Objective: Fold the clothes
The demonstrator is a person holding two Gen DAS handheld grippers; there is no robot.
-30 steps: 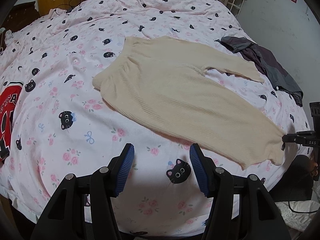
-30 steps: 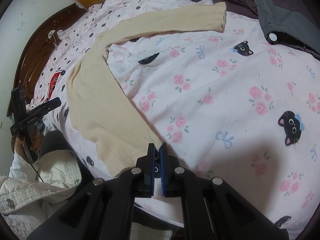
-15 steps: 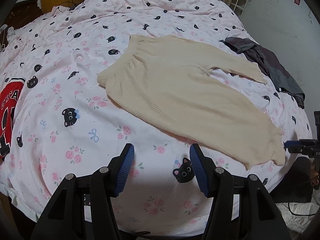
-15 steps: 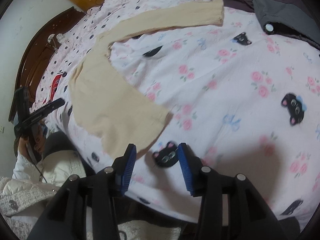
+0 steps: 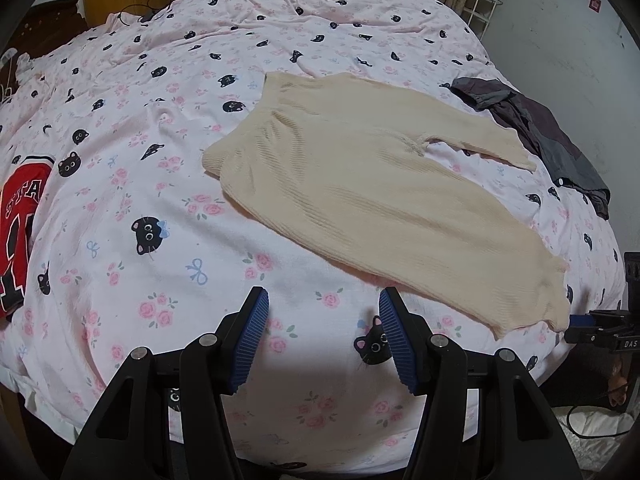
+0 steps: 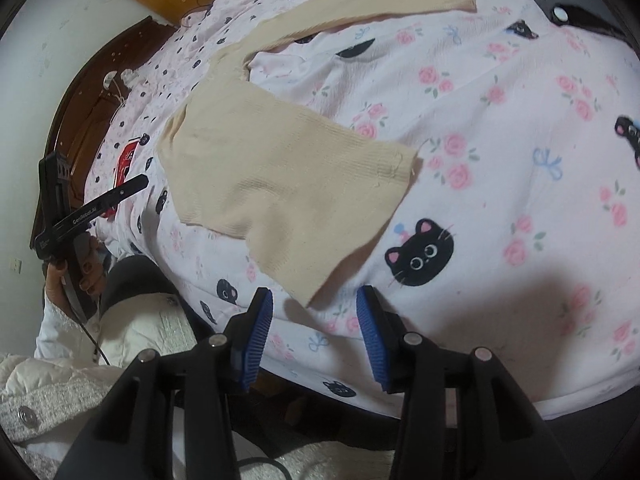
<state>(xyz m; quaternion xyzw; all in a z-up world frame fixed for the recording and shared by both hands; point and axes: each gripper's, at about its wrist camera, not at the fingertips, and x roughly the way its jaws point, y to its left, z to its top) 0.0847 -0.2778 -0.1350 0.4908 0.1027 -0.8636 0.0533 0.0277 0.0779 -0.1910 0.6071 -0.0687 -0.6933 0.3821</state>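
Observation:
A cream knit sweater (image 5: 372, 188) lies flat on the pink cat-print bedspread (image 5: 160, 208), folded lengthwise, one sleeve stretched toward the right. In the right wrist view the sweater (image 6: 280, 184) has its hem corner just in front of the fingers. My left gripper (image 5: 324, 320) is open and empty, above bare bedspread short of the sweater. My right gripper (image 6: 314, 316) is open and empty at the bed's edge, with the hem corner lying free near it. The right gripper also shows in the left wrist view (image 5: 600, 332) at the far right.
A red jersey (image 5: 20, 224) lies at the left edge of the bed. A dark grey garment (image 5: 548, 136) lies at the right, past the sleeve. A wooden headboard (image 6: 92, 92) stands beyond. The person's white jacket (image 6: 80, 360) is at the bed's side.
My right gripper was shut on the sweater's hem corner; it has opened, let the corner drop onto the bed and pulled back. The left gripper has stayed open and drifted slightly.

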